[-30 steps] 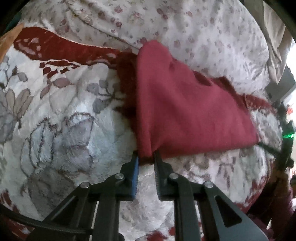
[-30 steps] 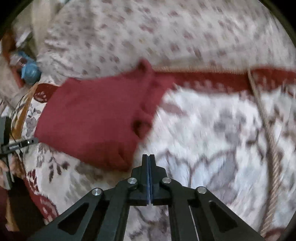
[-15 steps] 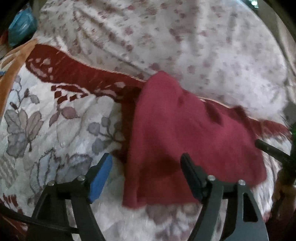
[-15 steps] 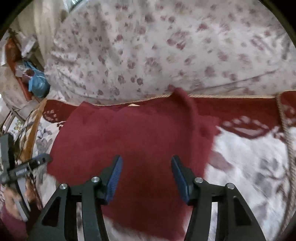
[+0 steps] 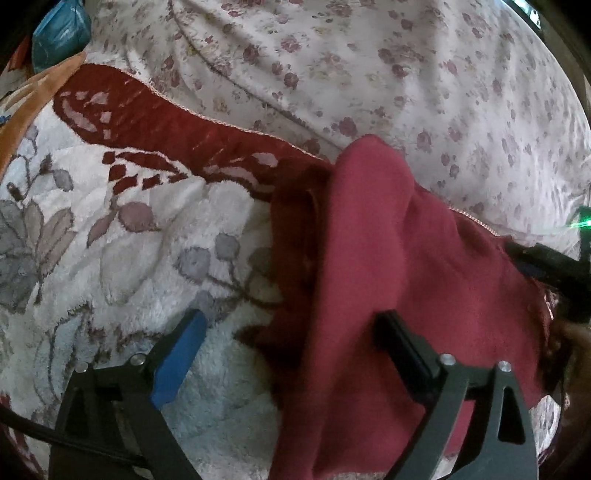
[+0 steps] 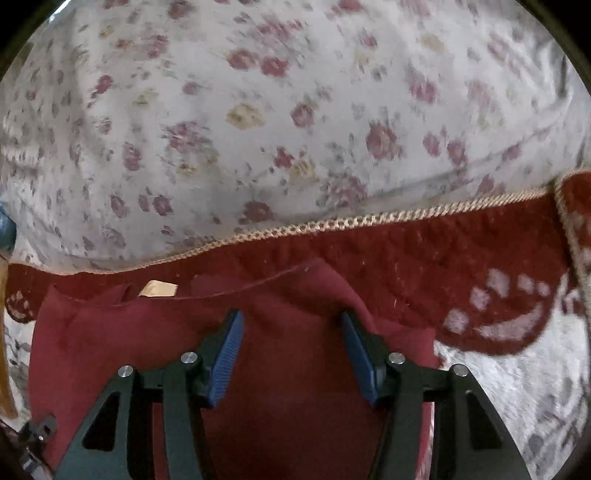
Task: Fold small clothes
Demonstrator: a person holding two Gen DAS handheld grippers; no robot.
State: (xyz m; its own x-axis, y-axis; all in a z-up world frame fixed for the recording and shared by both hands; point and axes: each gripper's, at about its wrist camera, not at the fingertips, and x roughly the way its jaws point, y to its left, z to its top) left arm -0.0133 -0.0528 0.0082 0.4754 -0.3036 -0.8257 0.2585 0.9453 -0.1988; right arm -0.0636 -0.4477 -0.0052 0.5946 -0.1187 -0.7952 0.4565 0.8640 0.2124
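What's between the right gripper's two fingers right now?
In the right wrist view, the right gripper stands open over the red garment; only that cloth lies between its fingers, unpinched.

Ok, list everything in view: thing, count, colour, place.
garment: one, dark red, lying folded on the blanket
label: one, tan, at the garment's far edge
blanket: one, white with grey flowers and red border, under the garment
sheet: one, white with small red flowers, beyond the blanket
bag: one, blue, top left corner
left tool: one, black, jaws opening over the garment's edge
right tool: one, black, blue pads, open above the garment
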